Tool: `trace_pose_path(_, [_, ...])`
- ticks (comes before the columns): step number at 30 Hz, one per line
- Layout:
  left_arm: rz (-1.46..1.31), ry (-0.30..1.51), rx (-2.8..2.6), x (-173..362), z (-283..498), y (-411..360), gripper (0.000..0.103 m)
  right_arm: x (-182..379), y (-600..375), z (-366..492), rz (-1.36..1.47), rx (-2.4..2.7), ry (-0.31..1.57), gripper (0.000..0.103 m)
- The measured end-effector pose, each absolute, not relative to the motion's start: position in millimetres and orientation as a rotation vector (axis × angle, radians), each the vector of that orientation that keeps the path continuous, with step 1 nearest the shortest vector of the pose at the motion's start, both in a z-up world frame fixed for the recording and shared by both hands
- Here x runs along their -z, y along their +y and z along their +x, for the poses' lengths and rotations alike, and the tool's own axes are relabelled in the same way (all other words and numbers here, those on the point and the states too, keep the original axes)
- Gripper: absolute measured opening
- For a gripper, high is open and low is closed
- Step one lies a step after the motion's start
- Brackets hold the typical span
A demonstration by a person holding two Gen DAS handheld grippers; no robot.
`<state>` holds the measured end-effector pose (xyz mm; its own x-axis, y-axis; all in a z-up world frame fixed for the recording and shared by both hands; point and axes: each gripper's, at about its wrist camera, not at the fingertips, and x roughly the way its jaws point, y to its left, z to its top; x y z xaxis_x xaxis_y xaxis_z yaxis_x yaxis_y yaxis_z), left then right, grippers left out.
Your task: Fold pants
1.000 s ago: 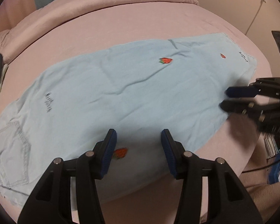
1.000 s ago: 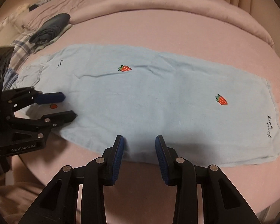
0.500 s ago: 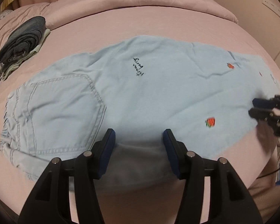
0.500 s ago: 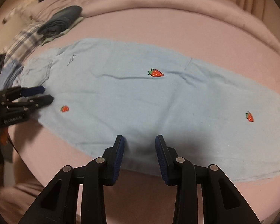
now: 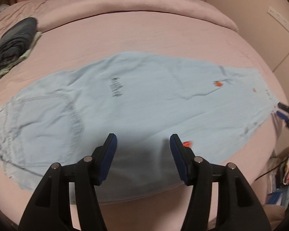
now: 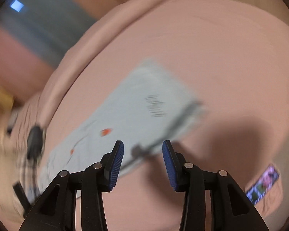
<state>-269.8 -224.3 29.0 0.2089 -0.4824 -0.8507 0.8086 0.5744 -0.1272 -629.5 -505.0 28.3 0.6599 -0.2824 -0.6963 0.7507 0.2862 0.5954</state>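
Light blue denim pants point(image 5: 136, 105) with small red strawberry patches lie flat lengthwise on the pink bed point(image 5: 144, 38), waist and back pocket at the left, leg hems at the right. My left gripper point(image 5: 143, 144) is open and empty above the pants' near edge at mid-length. My right gripper point(image 6: 142, 150) is open and empty at the hem end of the pants point(image 6: 136, 115); it also shows in the left wrist view point(image 5: 283, 111), beside the hem corner. The right wrist view is blurred.
A stack of dark folded clothes point(image 5: 11, 40) lies on the bed at the far left. A rolled pink duvet point(image 5: 134, 2) runs along the bed's far side. Cluttered items point(image 5: 285, 171) stand beside the bed at the right.
My left gripper has shifted slightly right along the near edge. My right gripper has swung fast to the hem end and now looks along the pants. Both stayed open.
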Motion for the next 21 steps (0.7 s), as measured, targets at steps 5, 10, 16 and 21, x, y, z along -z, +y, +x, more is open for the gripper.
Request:
trace_pose_path(5, [0.393, 1.019, 1.035, -34.2, -293.8, -263.2, 0.058, -0.9, -513.7, -650.5, 1.236, 0.702, 0.415, 0.042])
trace_pose_path(10, [0.425, 1.005, 1.142, -31.2, -322.4, -306.1, 0.058, 6.0, -526.4, -639.3, 1.249, 0.679, 0.309, 0.031])
trace_pose_path(16, [0.484, 1.076, 1.144, -7.4, -333.9, -335.9, 0.058, -6.4, -519.0, -639.1, 1.199, 0.699, 0.241, 0.007])
trace_pose_path(21, [0.512, 1.064, 1.152, -2.6, -337.7, -342.9, 0.065, 19.2, -526.8, -633.4, 1.237, 0.740, 0.348, 0.001])
